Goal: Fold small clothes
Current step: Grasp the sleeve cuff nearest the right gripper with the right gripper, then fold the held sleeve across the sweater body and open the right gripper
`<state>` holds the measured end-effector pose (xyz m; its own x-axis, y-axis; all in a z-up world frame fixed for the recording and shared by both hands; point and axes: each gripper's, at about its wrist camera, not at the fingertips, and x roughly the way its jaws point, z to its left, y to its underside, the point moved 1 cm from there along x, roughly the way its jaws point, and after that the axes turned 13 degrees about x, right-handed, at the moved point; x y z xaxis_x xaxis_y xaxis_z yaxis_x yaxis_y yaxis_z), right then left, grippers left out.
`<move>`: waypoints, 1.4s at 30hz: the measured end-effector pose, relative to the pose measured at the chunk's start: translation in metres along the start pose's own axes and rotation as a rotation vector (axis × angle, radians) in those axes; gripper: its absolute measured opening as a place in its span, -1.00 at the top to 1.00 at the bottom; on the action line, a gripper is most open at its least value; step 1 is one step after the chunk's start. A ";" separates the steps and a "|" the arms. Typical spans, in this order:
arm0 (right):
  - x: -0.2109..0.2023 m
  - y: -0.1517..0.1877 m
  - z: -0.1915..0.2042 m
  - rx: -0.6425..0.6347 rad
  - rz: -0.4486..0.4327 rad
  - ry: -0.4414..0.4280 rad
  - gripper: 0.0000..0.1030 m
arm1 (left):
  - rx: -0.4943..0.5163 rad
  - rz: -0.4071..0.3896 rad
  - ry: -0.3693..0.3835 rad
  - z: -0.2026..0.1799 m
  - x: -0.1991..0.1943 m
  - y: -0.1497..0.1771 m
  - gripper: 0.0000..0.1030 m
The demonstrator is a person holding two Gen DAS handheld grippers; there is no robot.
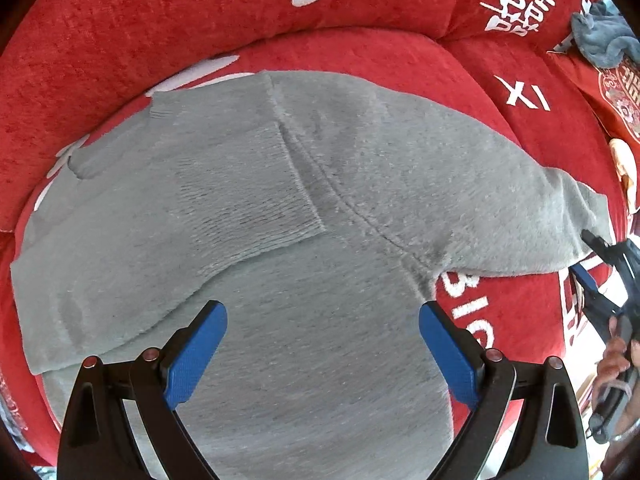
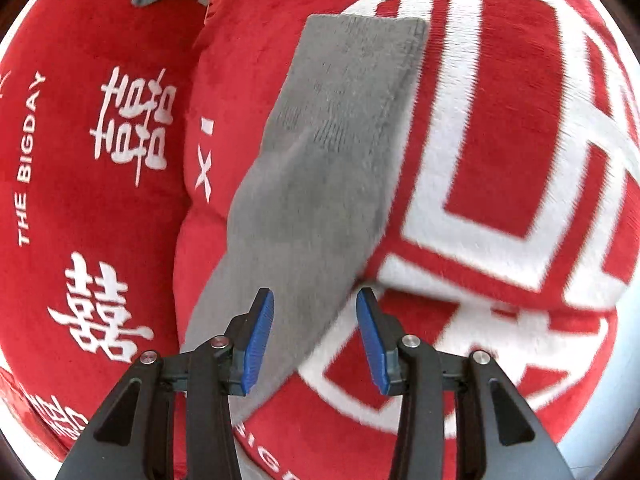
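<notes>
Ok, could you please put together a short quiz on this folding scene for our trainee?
1. True or false: the left gripper is shut on the grey sweater.
2. What does the sweater lie on? A) a blue towel B) a red cushion with white lettering C) a bare wooden table
3. Which part of the sweater stretches away in front of the right gripper?

Key: 1. False; its jaws stand wide open over the sweater's body. 2. B. 3. The sleeve.
</notes>
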<state>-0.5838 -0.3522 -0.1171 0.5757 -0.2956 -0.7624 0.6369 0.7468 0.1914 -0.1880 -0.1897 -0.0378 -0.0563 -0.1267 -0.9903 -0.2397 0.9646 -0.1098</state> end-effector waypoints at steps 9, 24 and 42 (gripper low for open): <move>0.012 -0.012 0.013 0.136 0.093 -0.186 0.88 | -0.012 -0.022 -0.018 0.003 -0.001 0.003 -0.89; 0.026 0.121 0.181 -0.352 0.333 -0.365 0.88 | -0.204 -0.077 -0.099 0.114 -0.036 0.053 -0.89; 0.191 0.414 0.153 -0.979 0.662 0.199 0.79 | -0.478 -0.077 -0.123 0.248 -0.039 0.153 -0.89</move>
<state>-0.1314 -0.1906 -0.0889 0.4999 0.3504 -0.7921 -0.4634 0.8808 0.0972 0.0182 0.0202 -0.0375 0.0868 -0.1377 -0.9867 -0.6578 0.7359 -0.1605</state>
